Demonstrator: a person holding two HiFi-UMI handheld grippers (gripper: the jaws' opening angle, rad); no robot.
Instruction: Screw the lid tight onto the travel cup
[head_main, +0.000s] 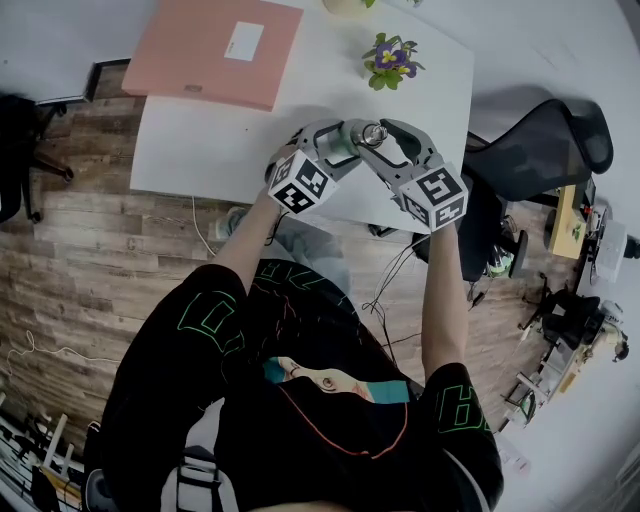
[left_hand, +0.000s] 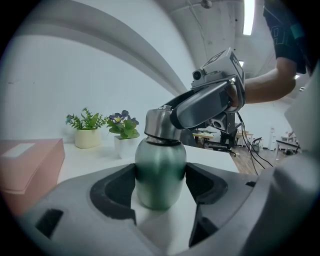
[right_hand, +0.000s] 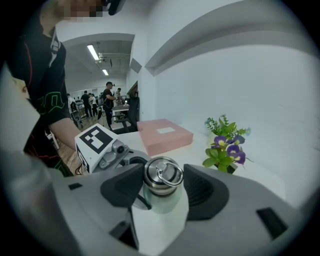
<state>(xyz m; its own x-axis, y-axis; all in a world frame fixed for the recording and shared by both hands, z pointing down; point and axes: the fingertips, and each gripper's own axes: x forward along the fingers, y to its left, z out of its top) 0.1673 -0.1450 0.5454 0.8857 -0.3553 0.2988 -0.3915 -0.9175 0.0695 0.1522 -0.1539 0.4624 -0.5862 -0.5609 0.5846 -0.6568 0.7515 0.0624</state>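
A green metal travel cup (left_hand: 160, 172) stands upright on the white table (head_main: 200, 140). My left gripper (left_hand: 160, 184) is shut on its rounded body, a pad pressing each side. Its steel lid (right_hand: 163, 176), which has a ring on top, sits on the cup's neck. My right gripper (right_hand: 163, 186) comes at it from above and is shut on it, with the pads against its rim. In the head view both grippers meet over the cup (head_main: 340, 143) near the table's front edge, and the lid (head_main: 374, 133) shows between the fingers.
A flat pink box (head_main: 215, 50) lies at the table's far left. A potted purple flower (head_main: 392, 58) stands behind the cup, with a second green plant (left_hand: 89, 131) beside it. A black office chair (head_main: 545, 150) and floor cables (head_main: 395, 275) are to the right.
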